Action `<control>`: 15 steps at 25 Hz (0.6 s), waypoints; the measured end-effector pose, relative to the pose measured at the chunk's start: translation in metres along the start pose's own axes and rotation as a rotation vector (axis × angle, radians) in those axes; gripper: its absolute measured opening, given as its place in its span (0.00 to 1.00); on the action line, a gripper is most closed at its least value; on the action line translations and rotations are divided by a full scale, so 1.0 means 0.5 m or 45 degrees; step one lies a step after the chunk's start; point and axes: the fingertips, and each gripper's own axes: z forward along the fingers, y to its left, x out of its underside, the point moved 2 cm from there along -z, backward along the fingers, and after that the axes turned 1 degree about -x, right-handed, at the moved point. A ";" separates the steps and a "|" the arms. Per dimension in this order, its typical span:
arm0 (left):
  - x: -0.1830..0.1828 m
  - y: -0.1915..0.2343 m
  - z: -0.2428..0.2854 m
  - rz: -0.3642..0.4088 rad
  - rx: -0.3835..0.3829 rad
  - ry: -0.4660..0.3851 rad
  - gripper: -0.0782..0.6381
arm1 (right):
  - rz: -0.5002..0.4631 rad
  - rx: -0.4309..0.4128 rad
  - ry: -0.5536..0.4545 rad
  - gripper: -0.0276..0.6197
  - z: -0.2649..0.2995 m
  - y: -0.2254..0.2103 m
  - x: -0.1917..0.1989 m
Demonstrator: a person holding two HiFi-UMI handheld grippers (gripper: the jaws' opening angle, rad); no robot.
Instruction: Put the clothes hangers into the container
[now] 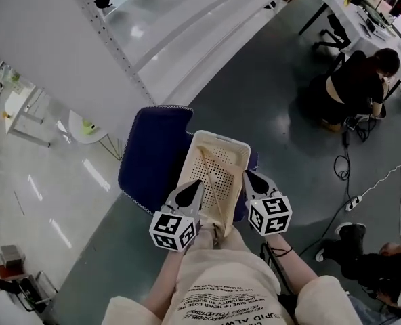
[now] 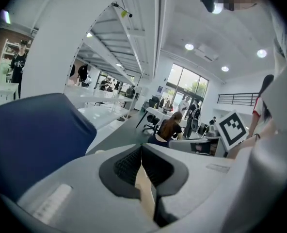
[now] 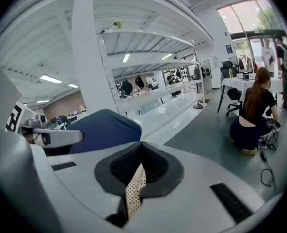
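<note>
A cream perforated basket (image 1: 221,137) sits on a dark blue chair (image 1: 153,154) right in front of me in the head view. Thin pale hangers (image 1: 213,185) lie inside it. My left gripper (image 1: 196,183) hangs over the basket's near left corner and my right gripper (image 1: 246,175) over its near right rim. In the left gripper view the left gripper (image 2: 142,147) has its jaws together, with only a cream strip showing through the slot behind the tips. The right gripper (image 3: 141,143) is likewise shut, and the basket's dotted wall (image 3: 134,191) shows through its slot. Neither holds anything.
White shelving (image 1: 187,26) runs across the back. A small round white table (image 1: 87,128) stands left of the chair. A person (image 1: 353,87) crouches by a desk (image 1: 363,15) at the right, and cables (image 1: 383,181) trail over the grey floor there.
</note>
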 end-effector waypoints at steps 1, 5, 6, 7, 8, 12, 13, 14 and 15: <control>-0.017 -0.001 -0.005 0.012 0.000 -0.022 0.14 | 0.000 -0.018 -0.029 0.05 -0.006 0.007 -0.019; -0.082 -0.003 -0.017 0.064 -0.010 -0.107 0.14 | 0.018 -0.065 -0.144 0.05 -0.029 0.021 -0.087; -0.097 -0.002 -0.019 0.076 -0.012 -0.126 0.14 | 0.014 -0.074 -0.167 0.05 -0.035 0.025 -0.100; -0.111 -0.002 -0.021 0.091 -0.014 -0.142 0.14 | 0.003 -0.082 -0.189 0.05 -0.041 0.028 -0.114; -0.124 -0.002 -0.023 0.107 -0.016 -0.154 0.14 | -0.012 -0.088 -0.210 0.05 -0.047 0.032 -0.126; -0.170 0.002 -0.039 0.140 -0.028 -0.213 0.14 | -0.066 -0.114 -0.289 0.05 -0.068 0.048 -0.172; -0.183 0.001 -0.043 0.151 -0.031 -0.227 0.14 | -0.076 -0.120 -0.309 0.05 -0.074 0.051 -0.184; -0.195 0.000 -0.047 0.165 -0.035 -0.240 0.14 | -0.083 -0.128 -0.330 0.05 -0.081 0.054 -0.197; -0.207 -0.002 -0.052 0.179 -0.040 -0.255 0.14 | -0.089 -0.135 -0.351 0.05 -0.088 0.058 -0.210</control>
